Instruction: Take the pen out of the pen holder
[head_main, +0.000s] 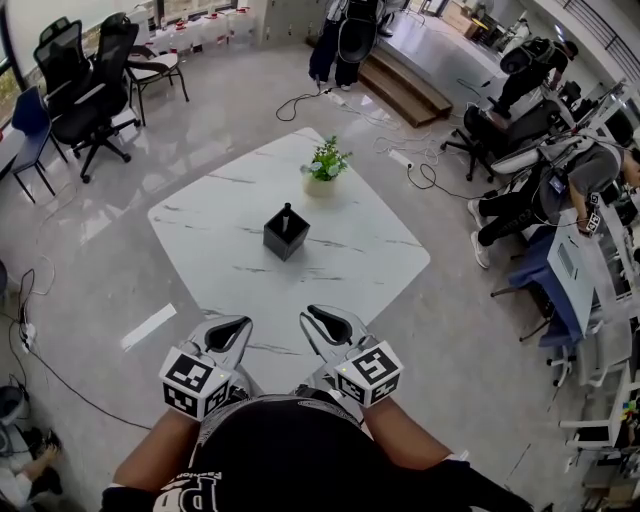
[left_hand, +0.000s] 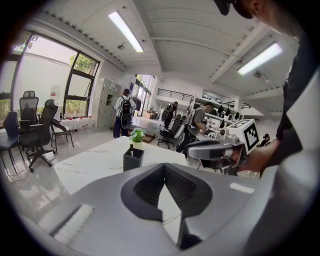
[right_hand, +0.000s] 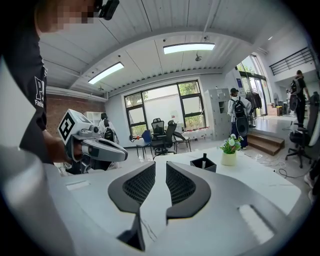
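A black square pen holder (head_main: 286, 235) stands in the middle of the white marble table (head_main: 370, 250), with a dark pen (head_main: 286, 211) upright in it. Both grippers hover over the table's near edge, well short of the holder. My left gripper (head_main: 238, 325) has its jaw tips touching and holds nothing. My right gripper (head_main: 314, 318) shows a narrow gap between its jaws and is empty too. The left gripper view has the holder (left_hand: 133, 159) ahead, beyond the left gripper (left_hand: 164, 167). In the right gripper view the holder (right_hand: 203, 163) is ahead and to the right of the right gripper (right_hand: 160, 169).
A small potted plant (head_main: 325, 165) stands on the table behind the holder. Black office chairs (head_main: 90, 85) are at the far left. People sit at desks (head_main: 545, 190) on the right. Cables (head_main: 420, 165) lie on the floor behind the table.
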